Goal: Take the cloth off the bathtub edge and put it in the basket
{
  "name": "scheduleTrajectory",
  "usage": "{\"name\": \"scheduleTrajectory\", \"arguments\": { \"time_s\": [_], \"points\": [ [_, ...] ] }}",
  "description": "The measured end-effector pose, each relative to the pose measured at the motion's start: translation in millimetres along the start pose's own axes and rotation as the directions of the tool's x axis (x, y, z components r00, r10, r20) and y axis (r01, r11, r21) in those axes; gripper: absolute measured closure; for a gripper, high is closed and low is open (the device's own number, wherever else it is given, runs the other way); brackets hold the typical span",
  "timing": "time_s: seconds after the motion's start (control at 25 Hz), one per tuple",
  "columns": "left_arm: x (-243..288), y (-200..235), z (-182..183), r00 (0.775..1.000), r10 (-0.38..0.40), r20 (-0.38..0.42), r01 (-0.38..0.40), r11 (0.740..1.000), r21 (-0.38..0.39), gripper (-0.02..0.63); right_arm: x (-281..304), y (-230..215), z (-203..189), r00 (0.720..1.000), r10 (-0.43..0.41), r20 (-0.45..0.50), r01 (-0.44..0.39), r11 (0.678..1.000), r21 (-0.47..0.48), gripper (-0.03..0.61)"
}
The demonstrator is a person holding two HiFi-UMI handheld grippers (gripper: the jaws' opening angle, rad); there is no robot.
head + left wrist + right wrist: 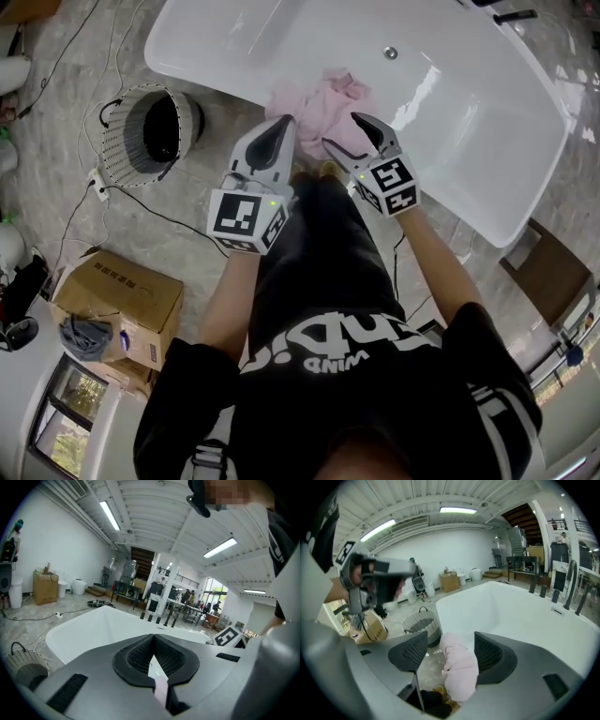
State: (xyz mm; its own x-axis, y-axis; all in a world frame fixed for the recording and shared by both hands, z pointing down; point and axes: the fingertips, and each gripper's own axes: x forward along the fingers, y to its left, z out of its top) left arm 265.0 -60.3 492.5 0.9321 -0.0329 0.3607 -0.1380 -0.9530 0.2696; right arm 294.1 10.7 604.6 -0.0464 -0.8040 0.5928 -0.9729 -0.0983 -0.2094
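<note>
The basket (120,136) stands on the floor (75,103) just beside the bathtub (441,122), at its left end in the head view. It is round, with a pale ribbed wall and a dark inside; from here I cannot tell for sure whether something lies in it. The bathtub is white, smooth and glossy, with rounded ends and a small round metal fitting (390,52) on its inner wall. The cloth (319,98) is pink and soft. It lies crumpled in folds over the near edge of the bathtub, well apart from the basket.

The right tongs (450,641) stand wide open. The cloth is between their dark, grid-textured pads (411,652), but the pads do not press on it. The left tongs (281,124) are closed with tips together and hold nothing. They point at the cloth's left side. A brown cardboard box (112,295) sits on the stone-patterned floor near the person's left arm.
</note>
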Motion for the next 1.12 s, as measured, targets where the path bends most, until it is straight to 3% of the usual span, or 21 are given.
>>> {"name": "scheduleTrajectory", "arguments": {
  "time_s": [0.2,0.56,0.88,1.12],
  "points": [
    [1.8,5.9,-16.3,1.000,0.005,-0.027,-0.005,1.000,-0.012,0.601,51.7,-11.2,-66.1,0.982,-0.002,-0.191,-0.012,0.997,-0.072,0.311],
    [1.6,17.5,-40.3,0.997,0.011,-0.079,-0.014,0.999,-0.040,0.601,117.8,-22.6,-142.0,0.907,-0.046,-0.418,-0.035,0.982,-0.185,0.304],
    [2.1,26.0,-51.3,0.995,0.012,-0.100,-0.018,0.998,-0.062,0.601,143.9,-28.1,-166.7,0.861,-0.078,-0.502,-0.062,0.965,-0.255,0.304],
    [-1.0,27.5,-55.5,0.995,0.010,-0.099,-0.017,0.997,-0.070,0.601,146.2,-26.0,-170.8,0.835,-0.054,-0.548,-0.110,0.959,-0.262,0.305]
  ]
}}
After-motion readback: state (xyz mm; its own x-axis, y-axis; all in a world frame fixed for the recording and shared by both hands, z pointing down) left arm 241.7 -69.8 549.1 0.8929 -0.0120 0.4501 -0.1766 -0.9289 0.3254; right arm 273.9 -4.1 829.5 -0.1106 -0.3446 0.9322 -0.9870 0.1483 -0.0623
